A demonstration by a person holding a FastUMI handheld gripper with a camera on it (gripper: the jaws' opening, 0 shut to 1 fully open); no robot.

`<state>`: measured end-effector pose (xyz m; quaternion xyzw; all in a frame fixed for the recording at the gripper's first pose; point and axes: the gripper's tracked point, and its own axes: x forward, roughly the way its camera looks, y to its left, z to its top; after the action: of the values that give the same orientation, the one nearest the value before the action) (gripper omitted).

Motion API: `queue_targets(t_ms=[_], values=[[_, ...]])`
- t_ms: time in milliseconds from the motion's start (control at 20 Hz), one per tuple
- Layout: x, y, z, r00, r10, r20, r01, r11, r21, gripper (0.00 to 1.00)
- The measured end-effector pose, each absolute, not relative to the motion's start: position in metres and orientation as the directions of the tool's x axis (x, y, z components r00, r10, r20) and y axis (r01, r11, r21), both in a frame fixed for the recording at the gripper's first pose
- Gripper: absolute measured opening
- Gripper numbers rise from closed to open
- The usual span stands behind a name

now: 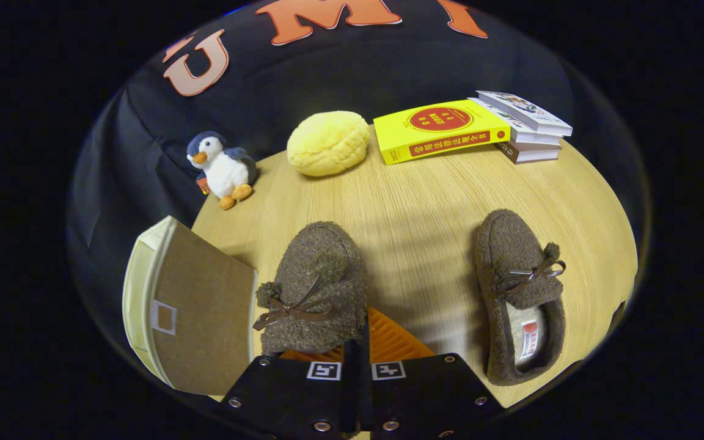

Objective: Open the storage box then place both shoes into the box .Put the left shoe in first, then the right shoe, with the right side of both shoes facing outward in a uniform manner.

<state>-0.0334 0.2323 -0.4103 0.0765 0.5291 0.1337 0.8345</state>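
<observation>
Fingers of our gripper [361,342], low in the frame's centre, pinch the brown fuzzy left shoe [315,290]. Cream storage box [190,305] stands lower left; we think its soft heel may slip out.

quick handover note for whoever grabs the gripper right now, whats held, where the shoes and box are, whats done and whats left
Gripper: fingers closed on the heel side of the near shoe, which is pinched between them.
The other shoe lies on the table, apart from the fingers, toe pointing away.
Storage box sits beside the held shoe at the table's edge; I cannot tell whether it is open.
Done: one shoe gripped.
Left: place it in the box, then the second shoe, right sides facing outward.
</observation>
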Motion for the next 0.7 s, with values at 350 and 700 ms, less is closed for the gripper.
queue_targets(t_ms=[350,700], values=[[-0.036,0.309,-0.296,0.479,0.410,-0.776,-0.185,0.911,0.368,0.04],[-0.067,0.400,-0.268,0.438,0.479,-0.761,-0.262,0.877,0.402,0.04]])
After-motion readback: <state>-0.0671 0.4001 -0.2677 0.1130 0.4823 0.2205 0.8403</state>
